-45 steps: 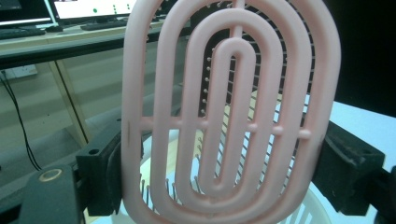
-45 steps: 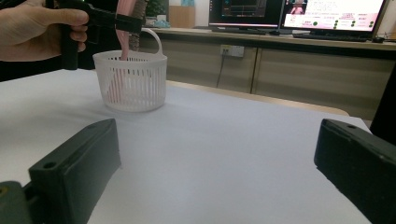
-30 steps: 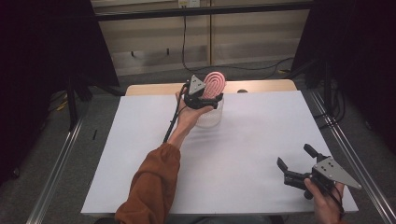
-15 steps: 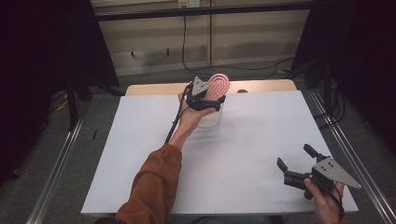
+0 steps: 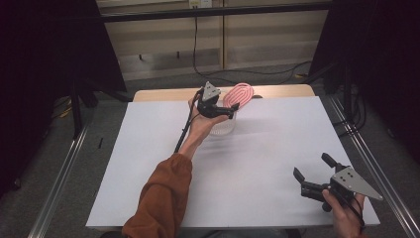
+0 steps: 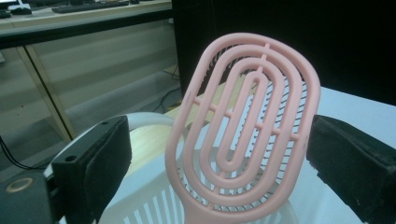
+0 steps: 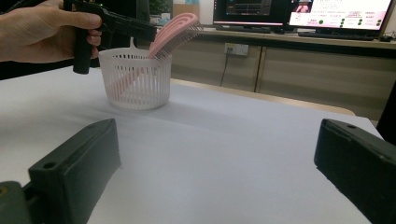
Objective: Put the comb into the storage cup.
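Observation:
A pink oval hairbrush (image 5: 239, 94) stands handle-down in a small white slotted basket (image 5: 223, 126) at the far middle of the white table, with its head leaning right. My left gripper (image 5: 233, 110) is raised at the brush head. In the left gripper view the brush (image 6: 312, 88) stands between my two pads with a gap on each side, so the gripper (image 6: 219, 158) is open, above the basket rim (image 6: 144, 119). My right gripper (image 5: 312, 166) is open near the front right corner, holding nothing. The right gripper view shows the basket (image 7: 135, 81), the brush (image 7: 175, 28) and the left gripper (image 7: 149, 31) far off.
A white sheet (image 5: 148, 163) covers the table, with a strip of bare wood (image 5: 163, 95) along the far edge. Metal rails (image 5: 59, 173) run along both sides. A cable (image 5: 184, 131) trails from the left gripper down the forearm.
The left gripper has shifted slightly right and lower by the brush head, and the brush now leans a little farther right. The right gripper has not moved.

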A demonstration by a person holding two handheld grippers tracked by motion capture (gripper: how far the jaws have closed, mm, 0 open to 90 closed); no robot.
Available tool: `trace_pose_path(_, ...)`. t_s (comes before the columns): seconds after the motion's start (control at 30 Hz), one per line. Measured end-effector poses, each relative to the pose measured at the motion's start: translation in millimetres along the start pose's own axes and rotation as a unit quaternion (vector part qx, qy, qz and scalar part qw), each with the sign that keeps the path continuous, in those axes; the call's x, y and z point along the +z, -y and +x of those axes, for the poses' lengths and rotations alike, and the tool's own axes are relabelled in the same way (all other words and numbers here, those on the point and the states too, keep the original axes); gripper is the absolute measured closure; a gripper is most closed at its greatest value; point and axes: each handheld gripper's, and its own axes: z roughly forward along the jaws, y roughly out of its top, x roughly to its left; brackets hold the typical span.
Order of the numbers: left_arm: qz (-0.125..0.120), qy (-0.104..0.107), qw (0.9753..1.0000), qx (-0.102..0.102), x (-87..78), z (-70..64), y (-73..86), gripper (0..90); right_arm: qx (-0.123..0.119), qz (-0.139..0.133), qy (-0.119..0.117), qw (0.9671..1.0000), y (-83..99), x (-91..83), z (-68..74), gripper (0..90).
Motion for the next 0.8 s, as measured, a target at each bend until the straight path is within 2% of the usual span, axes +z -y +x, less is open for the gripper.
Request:
trace_pose_path(0.07,0.0,0.003,1.0,0.0,-1.4,0.4,-1.0,3.4,0.0,0.0,0.0,1.0,0.0,0.0,-0.1,0.0)
trace_pose_path(0.17,-0.007,0.008,0.9998,-0.015,-3.4,0.1,-2.5,2.0,0.0,0.0,0.001,1.0,0.0,0.0,-0.1,0.0)
trace_pose_path(0.27,-0.009,0.012,0.9998,-0.011,-6.3,-0.1,-3.1,1.9,-0.001,0.0,0.002,1.0,0.0,-0.1,-0.2,0.0)
trace_pose_path(0.37,-0.016,0.015,0.9996,-0.016,-10.7,1.1,-3.6,1.9,0.0,0.0,0.002,1.0,0.1,0.0,-0.4,0.0)
trace_pose_path(0.47,-0.019,0.012,0.9992,-0.032,-15.0,2.9,-4.9,1.6,-0.001,0.0,0.002,1.0,0.3,0.1,-0.8,0.0)
trace_pose_path(0.57,-0.022,0.005,0.9993,-0.028,-20.3,5.8,-5.8,1.4,-0.001,-0.001,0.002,1.0,0.5,0.1,-1.2,0.0)
trace_pose_path(0.8,-0.037,-0.006,0.9984,-0.043,-31.0,15.1,-5.4,1.5,0.002,-0.002,0.005,1.0,0.9,0.4,-2.3,0.0)
